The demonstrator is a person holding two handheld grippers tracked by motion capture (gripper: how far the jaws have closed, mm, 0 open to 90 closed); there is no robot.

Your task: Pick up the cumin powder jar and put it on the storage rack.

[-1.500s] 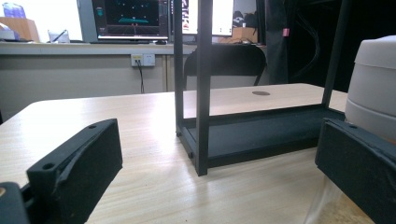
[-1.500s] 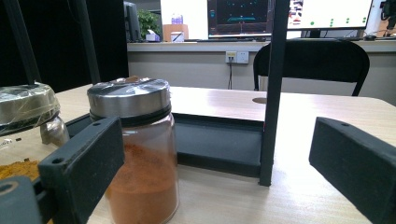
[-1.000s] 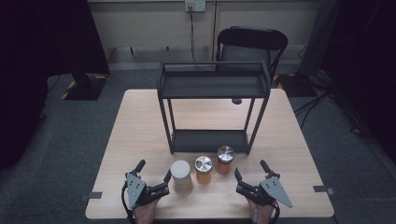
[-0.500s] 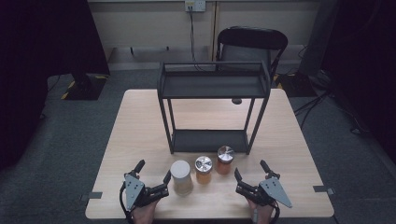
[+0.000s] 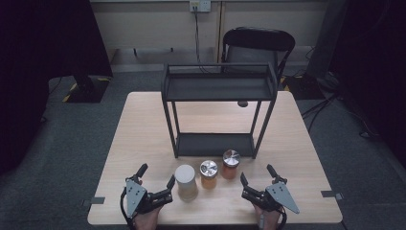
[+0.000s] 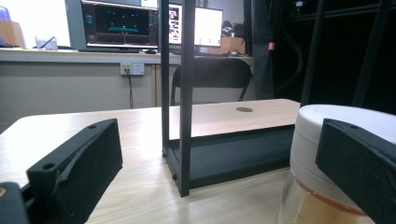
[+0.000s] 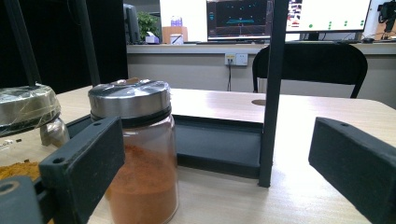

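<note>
Resting at the near edge of the wooden surface (image 5: 143, 139), the left hand-held gripper (image 5: 156, 176) has its jaws spread wide with nothing between them, and the right hand-held gripper (image 5: 258, 176) sits the same way, open and empty, at the opposite near corner. Between the two stand three jars in a short row that slants away toward the right. Nearest is the white-lidded jar (image 5: 186, 181), just beside the left hand-held gripper's inner jaw; in the left gripper view that jaw overlaps the jar's side, and whether they touch cannot be told. Next comes the middle jar (image 5: 208, 173) with a shiny metal lid and yellowish contents, then the silver-lidded jar (image 5: 230, 164) of orange-red powder, which stands upright just ahead of the right hand-held gripper's left jaw in the right gripper view. Just behind the jars stands a black two-tier metal rack (image 5: 219, 87), both its shelves bare. Beyond the far edge of the surface sits a black folding chair (image 5: 258, 42), with a wall socket (image 5: 199, 5) behind it.
</note>
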